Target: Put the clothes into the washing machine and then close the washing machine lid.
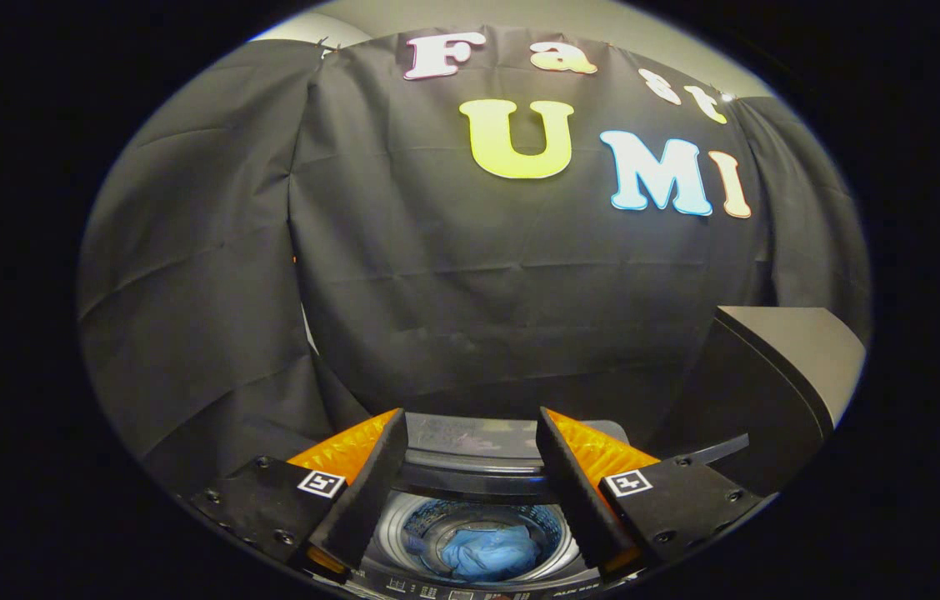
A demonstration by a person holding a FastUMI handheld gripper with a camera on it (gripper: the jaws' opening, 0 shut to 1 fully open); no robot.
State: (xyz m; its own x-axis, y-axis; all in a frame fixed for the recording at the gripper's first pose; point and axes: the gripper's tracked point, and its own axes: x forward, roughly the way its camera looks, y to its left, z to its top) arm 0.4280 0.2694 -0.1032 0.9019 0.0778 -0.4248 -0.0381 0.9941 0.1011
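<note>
Two fingers of the gripper (470,475) stand spread wide apart with nothing between them but air, and through that gap we look straight down into the washing machine (478,467). Its tub (393,523) is open, a ribbed metal ring showing round the drum mouth, and lying at the bottom of it, toward 6 o'clock from the fingertips, is the blue clothes bundle (488,552), crumpled in a heap and well below the fingers, touching neither. The left finger (370,492) crosses the tub's rim at about 8 o'clock from the bundle, the right finger (574,492) at about 4 o'clock, so each hides a slice of the drum's edge. Just ahead of the fingertips, at 12 o'clock, runs the machine's dark back deck (470,437), glossy and flat. A strip of control panel (437,590) with small markings sits at the very near edge, too small to make out. Off at 2 o'clock from the right finger rises the washing machine lid (778,367), tilted up and open, a dark slab with a paler face turned to the side. Beyond everything, from 10 through 1 o'clock, hangs the black cloth wall (453,292), creased and draped in folds, with a pale strip of room wall (553,17) showing above it.
</note>
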